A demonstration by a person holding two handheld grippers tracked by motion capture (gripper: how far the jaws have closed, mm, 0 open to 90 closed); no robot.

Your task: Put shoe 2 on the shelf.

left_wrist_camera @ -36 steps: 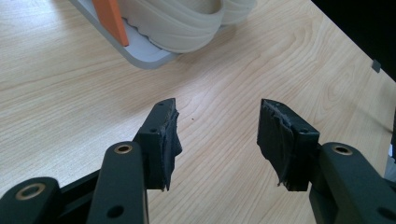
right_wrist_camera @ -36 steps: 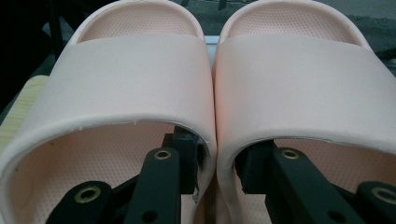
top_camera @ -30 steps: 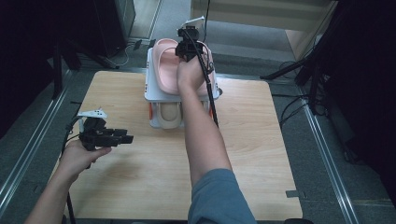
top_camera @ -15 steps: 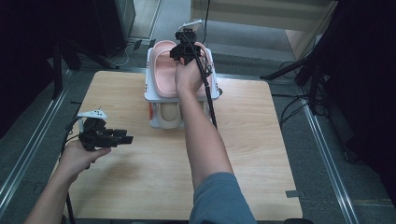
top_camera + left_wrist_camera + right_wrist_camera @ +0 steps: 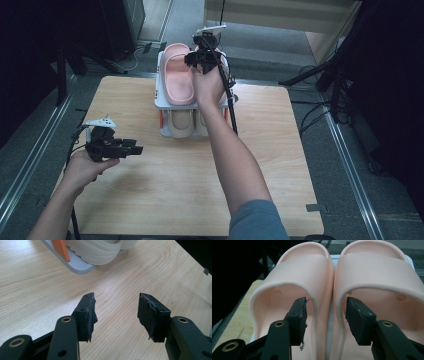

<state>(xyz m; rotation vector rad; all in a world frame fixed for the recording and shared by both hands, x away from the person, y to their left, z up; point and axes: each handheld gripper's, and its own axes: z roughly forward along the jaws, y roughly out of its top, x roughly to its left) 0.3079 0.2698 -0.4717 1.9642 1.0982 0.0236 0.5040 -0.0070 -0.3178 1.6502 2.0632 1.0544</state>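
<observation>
Right tongs (image 5: 325,315) outstretched over pink slippers (image 5: 372,290), just opened, apparently gripping nothing; left tongs (image 5: 116,312) low, open, empty

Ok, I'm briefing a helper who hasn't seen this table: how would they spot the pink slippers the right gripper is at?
Start at the light wooden table and find the white two-tier shoe rack at its far edge. The pair of pink rubber slide slippers lies side by side on its top shelf, by the right gripper. The beige slippers sit on the shelf below.
</observation>
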